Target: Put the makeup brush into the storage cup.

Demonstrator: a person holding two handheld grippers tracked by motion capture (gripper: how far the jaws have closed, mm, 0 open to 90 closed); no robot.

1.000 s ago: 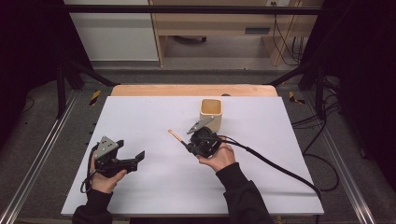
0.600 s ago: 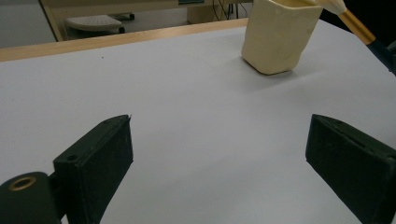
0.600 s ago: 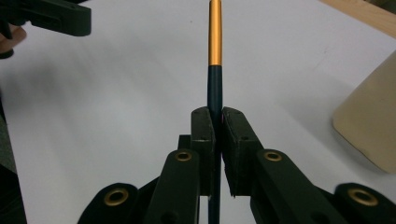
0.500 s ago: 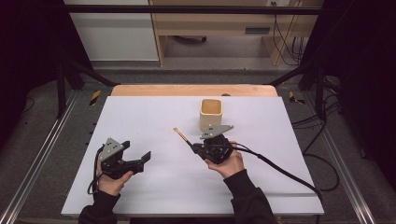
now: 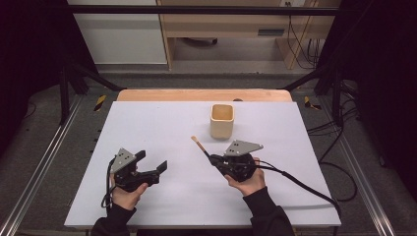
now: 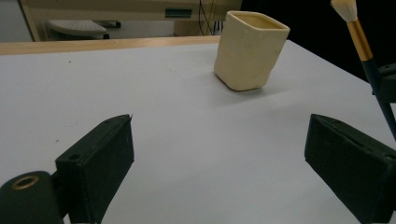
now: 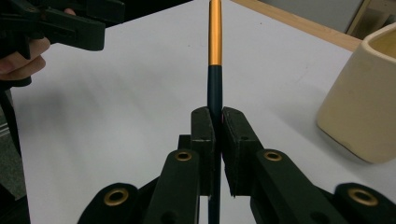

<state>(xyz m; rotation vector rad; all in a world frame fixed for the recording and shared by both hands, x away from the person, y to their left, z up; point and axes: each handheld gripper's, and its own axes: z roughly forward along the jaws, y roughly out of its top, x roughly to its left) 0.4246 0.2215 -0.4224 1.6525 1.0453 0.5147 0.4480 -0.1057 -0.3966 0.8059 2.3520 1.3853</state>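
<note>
right gripper clamped on makeup brush, bristles raised toward cream cup, likely for insertion; left gripper wide, empty, left of cup.

Right gripper: jaws closed on dark handle of brush, gold ferrule pointing away, up the frame. Cream cup at right, standing on white table. Far left, left gripper in a hand, above the table.
</note>
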